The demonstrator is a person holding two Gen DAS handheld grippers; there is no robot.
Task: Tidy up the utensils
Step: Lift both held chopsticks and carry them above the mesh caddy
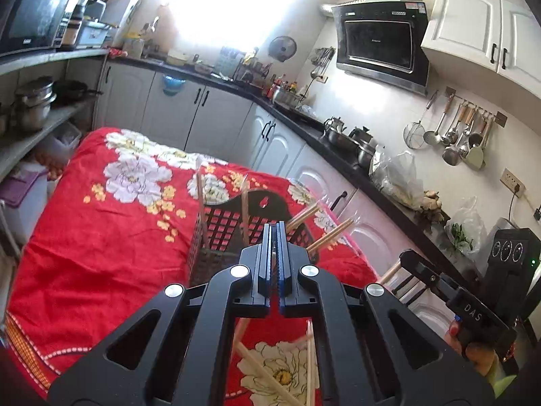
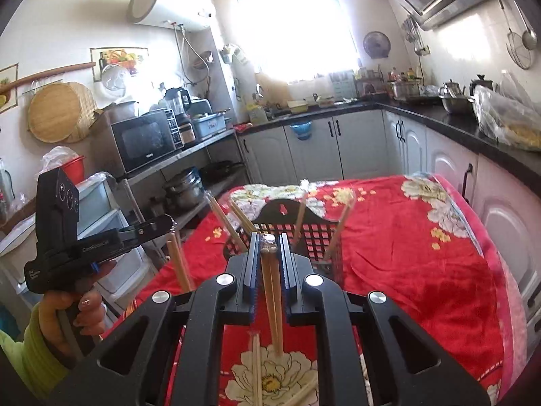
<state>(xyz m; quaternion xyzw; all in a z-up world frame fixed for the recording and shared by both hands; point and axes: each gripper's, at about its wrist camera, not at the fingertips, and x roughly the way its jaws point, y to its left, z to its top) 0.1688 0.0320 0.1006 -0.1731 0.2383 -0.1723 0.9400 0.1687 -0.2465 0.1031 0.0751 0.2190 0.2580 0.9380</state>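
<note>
A dark lattice utensil basket [image 1: 223,233] stands on the red floral cloth [image 1: 101,237], with several wrapped chopstick pairs leaning in it; it also shows in the right wrist view [image 2: 304,233]. My left gripper [image 1: 274,228] is shut on a pair of chopsticks [image 2: 177,264], which hang below it at the left of the right wrist view. My right gripper [image 2: 269,240] is shut on another pair of chopsticks [image 2: 272,291], just short of the basket. Loose chopsticks [image 1: 267,368] lie on the cloth under both grippers.
White cabinets and a black counter [image 1: 338,142] with pots and bags run along the right. Shelves with a microwave [image 2: 145,140] and pans stand at the left. The cloth [image 2: 422,253] covers the table.
</note>
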